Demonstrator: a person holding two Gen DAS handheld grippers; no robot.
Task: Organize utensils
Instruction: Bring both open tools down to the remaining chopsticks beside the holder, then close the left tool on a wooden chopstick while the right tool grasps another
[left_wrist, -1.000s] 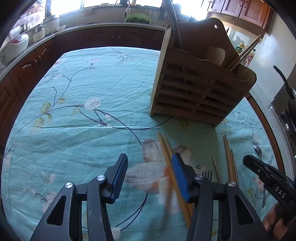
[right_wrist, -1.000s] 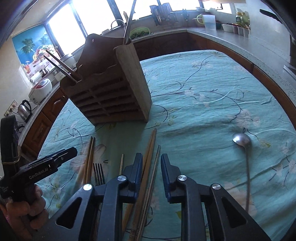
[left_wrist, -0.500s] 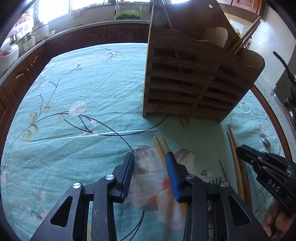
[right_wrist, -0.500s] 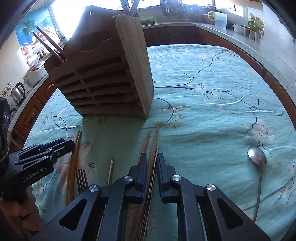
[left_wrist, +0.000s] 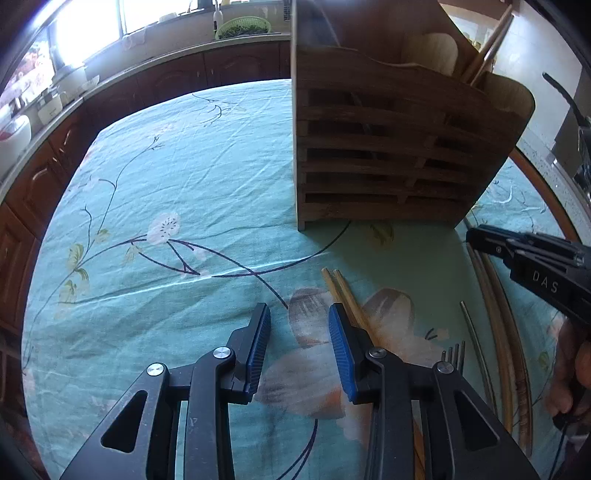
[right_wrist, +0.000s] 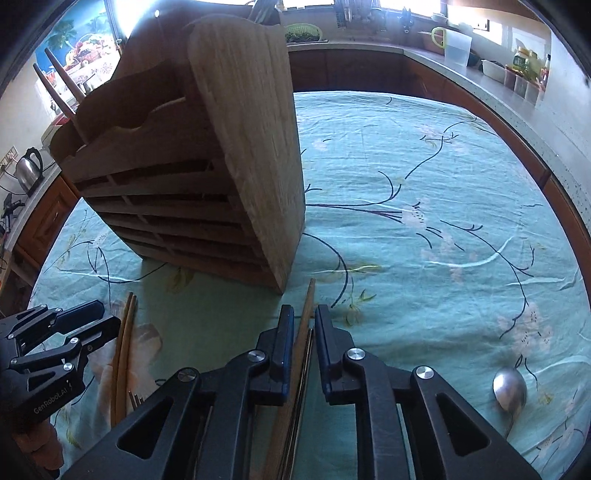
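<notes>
Utensil sort barely begun; most pieces lie loose on the cloth in front of the rack.

Left wrist view: left gripper (left_wrist: 299, 343) part spread, its jaws have just been closing, only cloth between the pads; one pair of chopsticks (left_wrist: 341, 291) runs under its right-hand finger, not pinched; wooden rack (left_wrist: 391, 147) upright just beyond, a few sticks and a pale wooden utensil already in its top; fork (left_wrist: 454, 350) and a thin metal rod (left_wrist: 476, 343) loose near it; right gripper enters at the right edge. Right wrist view: right gripper (right_wrist: 304, 334) nearly pressed together, a second bundle of chopsticks (right_wrist: 306, 317) between the pads, contact likely but not certain; spoon (right_wrist: 509, 387) well apart at right, unsorted; rack's side wall stands close ahead of the sticks' tips, so a lift looks needed before insertion; teal tablecloth (right_wrist: 424, 166) otherwise bare.
</notes>
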